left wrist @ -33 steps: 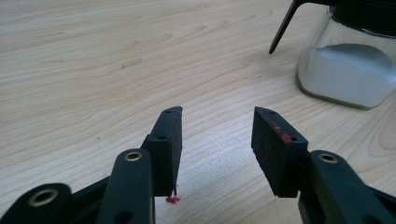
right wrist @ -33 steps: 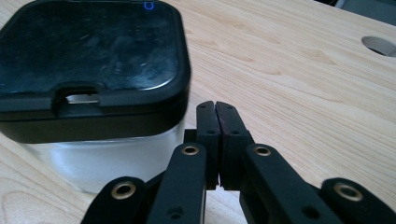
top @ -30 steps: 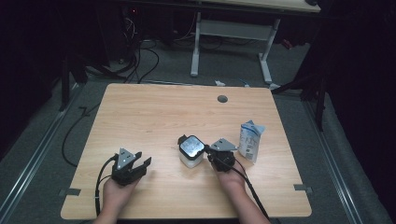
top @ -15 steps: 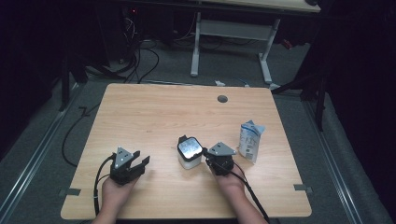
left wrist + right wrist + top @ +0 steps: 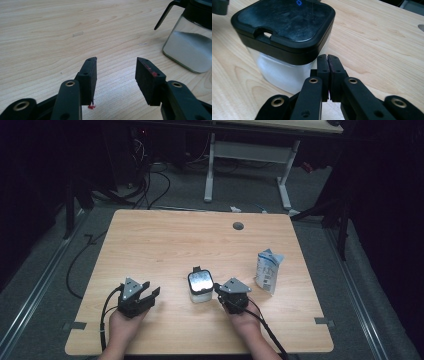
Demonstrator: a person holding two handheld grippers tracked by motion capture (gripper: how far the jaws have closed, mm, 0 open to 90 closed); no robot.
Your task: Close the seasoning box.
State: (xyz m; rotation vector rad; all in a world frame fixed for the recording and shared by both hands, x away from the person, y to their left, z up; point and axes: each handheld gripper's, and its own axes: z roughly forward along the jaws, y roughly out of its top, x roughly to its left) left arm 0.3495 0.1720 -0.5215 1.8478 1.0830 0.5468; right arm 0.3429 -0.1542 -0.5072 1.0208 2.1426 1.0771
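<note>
A square clear glass jar with a black lid (image 5: 200, 286) stands on the light wooden table (image 5: 165, 245) near its front edge, between the two hands. The right gripper (image 5: 327, 60) sits just beside the jar's right wall, its jaws pressed together with nothing between them. The left gripper (image 5: 116, 71) rests well apart to the jar's left, jaws spread over bare wood (the jar shows at the upper right of its view). A white and blue pouch (image 5: 267, 270) stands to the right.
</note>
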